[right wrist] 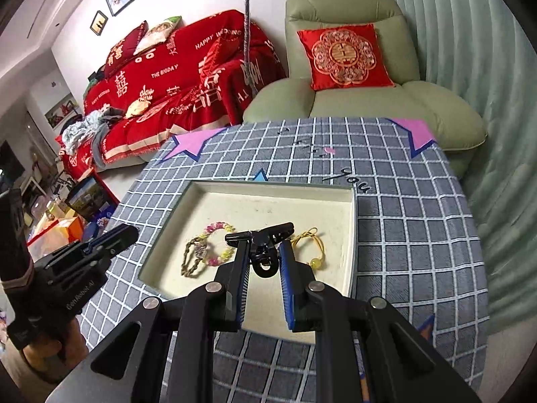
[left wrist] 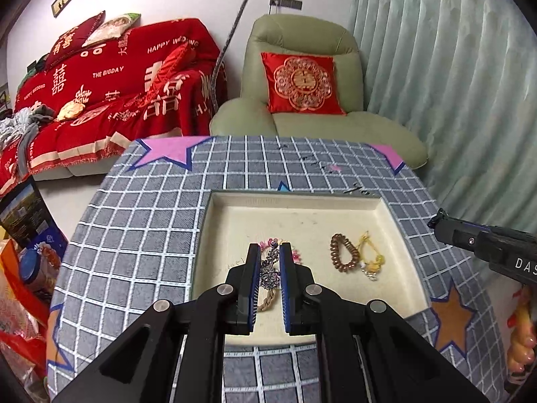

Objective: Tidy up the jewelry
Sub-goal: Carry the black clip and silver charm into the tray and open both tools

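Note:
A cream tray [left wrist: 396, 235] [right wrist: 350, 235] sits on the checked tablecloth. In the left wrist view my left gripper [left wrist: 270, 252] is above the tray's left part, its jaws slightly apart and empty, with a braided tan bracelet with a metal charm [left wrist: 270, 273] and a pink and yellow bead bracelet [left wrist: 295, 255] below them. A brown bead bracelet [left wrist: 342, 253] and a yellow cord bracelet [left wrist: 369, 258] lie to the right. In the right wrist view my right gripper [right wrist: 265, 252] is shut on a black hair clip [right wrist: 260, 241] above the tray. The braided bracelet [right wrist: 193, 257], bead bracelet [right wrist: 218, 241] and yellow cord bracelet [right wrist: 313, 245] lie in the tray.
The table [left wrist: 134, 235] carries a grey checked cloth with pink and orange stars. A green armchair [left wrist: 302, 77] with a red cushion stands behind it, a red-covered sofa [left wrist: 117, 84] to the left, and a curtain [left wrist: 453, 84] to the right. Boxes and bags [left wrist: 23, 252] lie on the floor at the left.

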Tool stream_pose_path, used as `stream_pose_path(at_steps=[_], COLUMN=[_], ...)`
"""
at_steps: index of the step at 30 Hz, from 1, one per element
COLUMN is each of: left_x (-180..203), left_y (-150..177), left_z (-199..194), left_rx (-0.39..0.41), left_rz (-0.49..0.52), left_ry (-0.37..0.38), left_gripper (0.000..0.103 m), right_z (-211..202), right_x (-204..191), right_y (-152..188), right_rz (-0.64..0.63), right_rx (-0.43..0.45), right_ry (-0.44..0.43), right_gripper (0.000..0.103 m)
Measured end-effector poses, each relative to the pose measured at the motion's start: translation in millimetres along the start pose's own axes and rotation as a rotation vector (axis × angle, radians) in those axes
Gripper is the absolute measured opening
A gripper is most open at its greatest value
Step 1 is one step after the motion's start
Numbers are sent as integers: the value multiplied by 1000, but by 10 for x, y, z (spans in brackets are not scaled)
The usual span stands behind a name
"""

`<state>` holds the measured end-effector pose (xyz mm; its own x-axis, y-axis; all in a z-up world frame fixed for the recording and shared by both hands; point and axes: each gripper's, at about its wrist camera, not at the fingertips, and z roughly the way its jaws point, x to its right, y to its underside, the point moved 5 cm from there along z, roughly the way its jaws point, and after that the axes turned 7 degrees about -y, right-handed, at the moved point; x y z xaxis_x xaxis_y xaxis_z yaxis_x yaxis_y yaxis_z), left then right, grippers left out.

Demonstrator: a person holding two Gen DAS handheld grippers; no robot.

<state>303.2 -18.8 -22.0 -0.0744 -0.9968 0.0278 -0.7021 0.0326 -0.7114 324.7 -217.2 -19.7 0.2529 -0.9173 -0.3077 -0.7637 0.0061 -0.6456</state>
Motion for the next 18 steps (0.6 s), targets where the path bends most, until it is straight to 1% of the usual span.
stream_pose_path(at_steps=[10,18], left_x=[303,431], left_y=[207,339], left_z=[578,833], left_rx=[-83,-124], left_rz=[63,99], left_ry=[-4,-15], left_gripper=[20,20], right_z=[592,878], right_x=[359,560], right_y=[120,226], right_rz=[69,94], right_rx=[-71,-104], right_ry=[17,28], right_gripper=[19,19])
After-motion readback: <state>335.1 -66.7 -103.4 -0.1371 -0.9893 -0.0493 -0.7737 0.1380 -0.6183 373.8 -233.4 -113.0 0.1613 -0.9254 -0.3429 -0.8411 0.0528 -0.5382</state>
